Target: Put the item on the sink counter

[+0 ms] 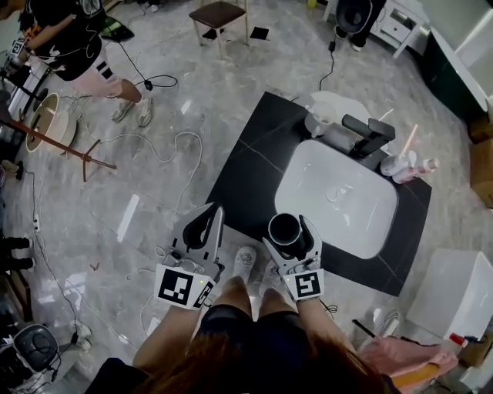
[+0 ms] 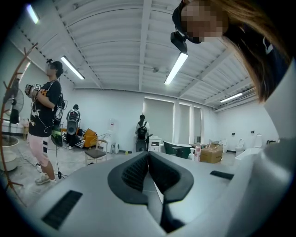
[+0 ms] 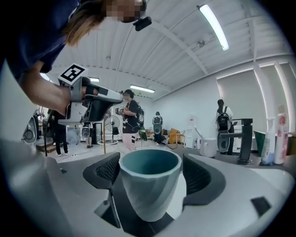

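A teal-grey ribbed cup point(image 1: 285, 229) point(image 3: 149, 185) stands upright on the near edge of the black sink counter point(image 1: 254, 146), beside the white basin point(image 1: 339, 200). My right gripper point(image 1: 290, 232) point(image 3: 152, 171) sits around the cup, one pad on each side. Thin gaps show between the pads and the cup, so the jaws are open. My left gripper point(image 1: 212, 219) point(image 2: 148, 155) hangs left of the counter over the floor, its jaws shut together with nothing in them.
A black faucet point(image 1: 370, 135) point(image 3: 243, 139), a white mug point(image 1: 316, 123) point(image 3: 209, 147) and bottles point(image 1: 404, 165) stand at the basin's far side. Cables point(image 1: 166, 146) trail across the floor. A person point(image 1: 69, 46) stands far left, a chair point(image 1: 219, 15) farther back, a white box point(image 1: 454, 296) at right.
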The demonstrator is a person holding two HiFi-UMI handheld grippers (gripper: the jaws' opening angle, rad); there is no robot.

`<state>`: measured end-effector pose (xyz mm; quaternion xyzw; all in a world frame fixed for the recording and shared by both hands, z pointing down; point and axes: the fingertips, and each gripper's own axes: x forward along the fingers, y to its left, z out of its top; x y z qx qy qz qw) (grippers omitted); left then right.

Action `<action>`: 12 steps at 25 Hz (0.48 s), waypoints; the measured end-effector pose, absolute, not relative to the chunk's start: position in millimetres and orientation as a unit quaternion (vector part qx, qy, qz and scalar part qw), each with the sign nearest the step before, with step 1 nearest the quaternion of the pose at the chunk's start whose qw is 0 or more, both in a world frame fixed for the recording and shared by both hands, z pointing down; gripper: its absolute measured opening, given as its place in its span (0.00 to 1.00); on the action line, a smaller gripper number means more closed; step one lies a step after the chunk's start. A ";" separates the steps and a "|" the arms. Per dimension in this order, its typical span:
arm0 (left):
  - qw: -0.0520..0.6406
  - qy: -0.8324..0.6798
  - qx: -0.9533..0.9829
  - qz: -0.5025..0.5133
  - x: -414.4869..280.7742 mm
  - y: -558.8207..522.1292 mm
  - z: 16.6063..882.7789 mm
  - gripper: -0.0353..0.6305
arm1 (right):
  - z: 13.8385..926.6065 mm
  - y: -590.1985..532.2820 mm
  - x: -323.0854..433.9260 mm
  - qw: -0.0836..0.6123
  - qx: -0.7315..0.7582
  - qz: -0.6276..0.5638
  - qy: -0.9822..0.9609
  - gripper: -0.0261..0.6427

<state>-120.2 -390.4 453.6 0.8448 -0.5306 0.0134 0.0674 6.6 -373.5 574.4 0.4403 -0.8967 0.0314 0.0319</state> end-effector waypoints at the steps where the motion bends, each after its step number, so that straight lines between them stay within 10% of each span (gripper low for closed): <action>1: 0.066 -0.529 0.846 0.011 -119.0 -391.8 451.5 0.09 | 570.6 -372.6 5.6 0.031 0.437 0.027 -0.899 0.68; 12: 0.034 -0.525 0.850 -0.019 -109.3 -397.3 407.3 0.09 | 475.2 -376.0 21.5 -0.013 0.442 0.008 -0.897 0.57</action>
